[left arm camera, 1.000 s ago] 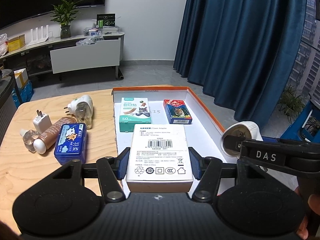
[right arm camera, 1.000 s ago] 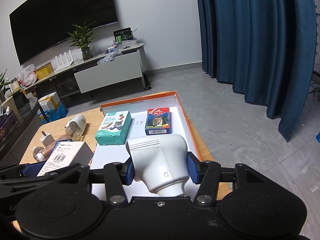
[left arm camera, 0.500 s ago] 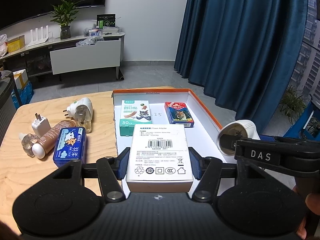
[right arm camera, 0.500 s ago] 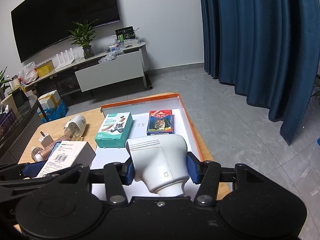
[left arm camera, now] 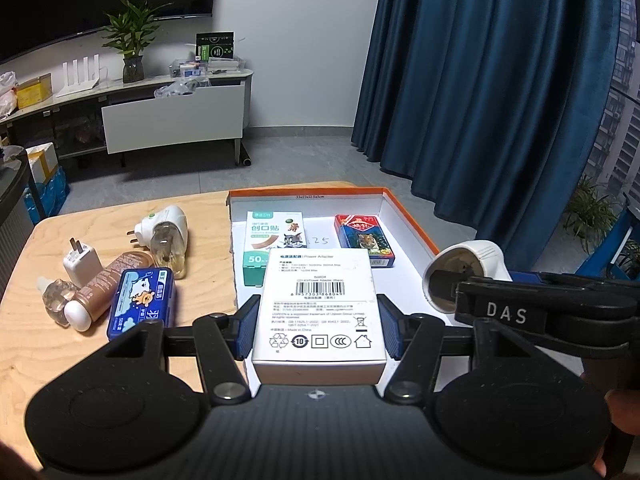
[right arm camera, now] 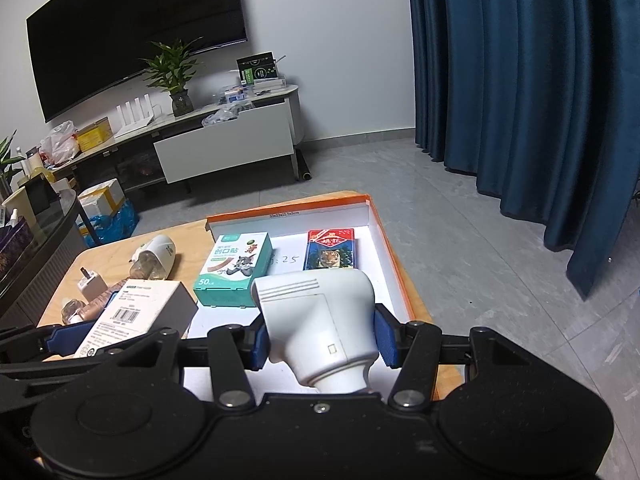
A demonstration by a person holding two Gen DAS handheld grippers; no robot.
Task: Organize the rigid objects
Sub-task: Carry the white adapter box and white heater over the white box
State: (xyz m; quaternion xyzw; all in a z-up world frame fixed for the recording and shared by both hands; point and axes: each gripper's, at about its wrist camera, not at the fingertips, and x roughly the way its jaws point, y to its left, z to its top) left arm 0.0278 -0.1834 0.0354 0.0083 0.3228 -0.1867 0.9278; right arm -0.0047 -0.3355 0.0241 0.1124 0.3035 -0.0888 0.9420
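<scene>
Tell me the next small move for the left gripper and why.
Probably lower the white box into the tray and release. The left gripper is shut on it above bare tray floor, just in front of the bandage box and card pack already lying there.

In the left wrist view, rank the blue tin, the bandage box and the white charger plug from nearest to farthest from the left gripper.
1. Blue tin: on the table just left of the left gripper.
2. Bandage box: in the tray, ahead, partly behind the held white box.
3. White charger plug: far left on the table.
</scene>
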